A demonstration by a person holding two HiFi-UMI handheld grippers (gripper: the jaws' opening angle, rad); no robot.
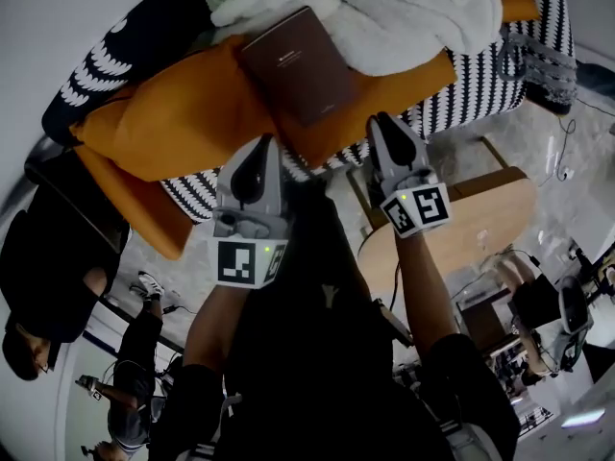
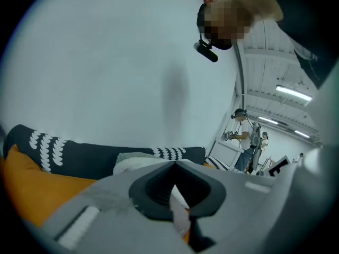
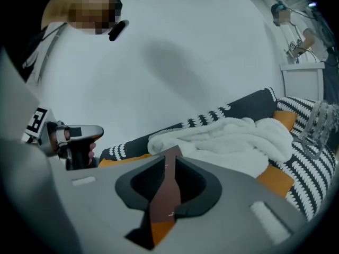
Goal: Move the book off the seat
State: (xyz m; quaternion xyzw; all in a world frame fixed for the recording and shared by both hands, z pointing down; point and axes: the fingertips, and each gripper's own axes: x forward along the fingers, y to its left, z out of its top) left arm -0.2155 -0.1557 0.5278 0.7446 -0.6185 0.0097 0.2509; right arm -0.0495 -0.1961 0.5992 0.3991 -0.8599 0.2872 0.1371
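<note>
Both grippers sit closest: left gripper (image 1: 264,144) jaws closed, nothing in them; right gripper (image 1: 382,121) jaws slightly apart, empty, tips just short of book (image 1: 300,63). Book lies flat on orange cushion (image 1: 183,113) on patterned sofa (image 1: 471,89), with white blanket (image 1: 404,12) bunched against its far edge. Wooden table (image 1: 500,209) is beside right arm. Right gripper view shows book only as a brown strip through the jaw gap; left gripper view doesn't show it.

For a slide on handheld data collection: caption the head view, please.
Left gripper and right gripper aimed at a brown book lying on an orange seat cushion, beside a white blanket.
</note>
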